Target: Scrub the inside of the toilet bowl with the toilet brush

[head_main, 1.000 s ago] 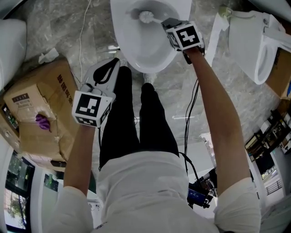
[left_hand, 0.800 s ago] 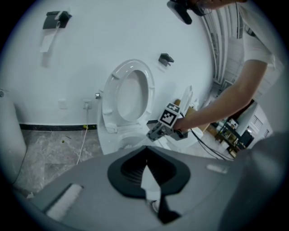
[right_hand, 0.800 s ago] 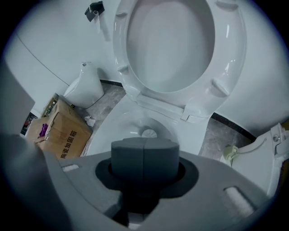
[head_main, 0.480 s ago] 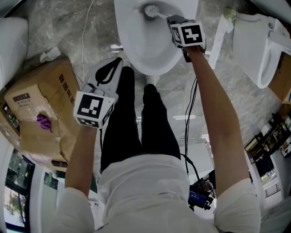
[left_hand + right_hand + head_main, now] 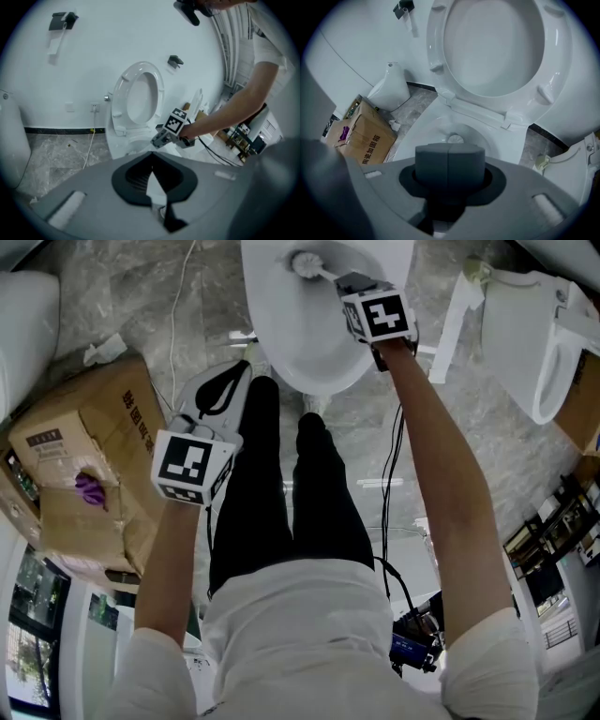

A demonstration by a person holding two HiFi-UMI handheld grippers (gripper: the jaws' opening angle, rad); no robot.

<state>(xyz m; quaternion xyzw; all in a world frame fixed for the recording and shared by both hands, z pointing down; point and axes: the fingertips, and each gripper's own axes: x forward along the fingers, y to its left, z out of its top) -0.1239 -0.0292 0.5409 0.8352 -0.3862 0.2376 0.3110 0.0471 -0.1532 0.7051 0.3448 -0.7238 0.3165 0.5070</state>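
The right hand-held gripper (image 5: 349, 284) pinches the toilet brush (image 5: 305, 263), likely light and stiff, by its thin handle inside the toilet bowl (image 5: 281, 343). The left hand-held gripper (image 5: 222, 388) hangs outside it, pressed together and empty.

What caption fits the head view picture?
Right gripper holds the toilet brush inside the toilet bowl; left gripper hangs by the leg.
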